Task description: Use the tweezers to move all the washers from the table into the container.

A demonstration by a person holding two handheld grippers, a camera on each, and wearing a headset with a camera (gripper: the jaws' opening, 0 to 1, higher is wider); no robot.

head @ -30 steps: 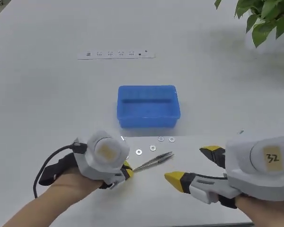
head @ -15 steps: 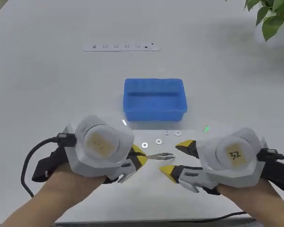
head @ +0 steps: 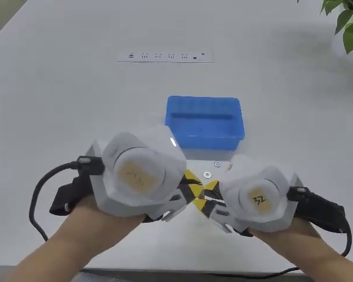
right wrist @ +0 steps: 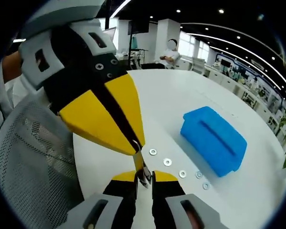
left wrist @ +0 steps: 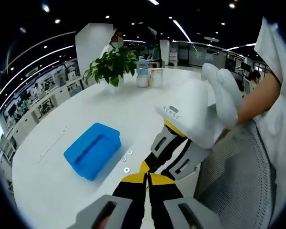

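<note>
Underneath, tweezers (right wrist: pixel 141 164) between right claw (right wrist: pixel 144 178) tips

Glossy blue plastic container (head: pixel 205 141), shiny metal washers (right wrist: pixel 167 162), smooth matt white table (head: pixel 76 106).

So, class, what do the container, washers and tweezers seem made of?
The container looks plastic: uniform blue, matte moulded walls. The washers look metal, likely steel: small silvery rings, slight shine. The tweezers, likely metal too: thin grey tips, little shows.
</note>
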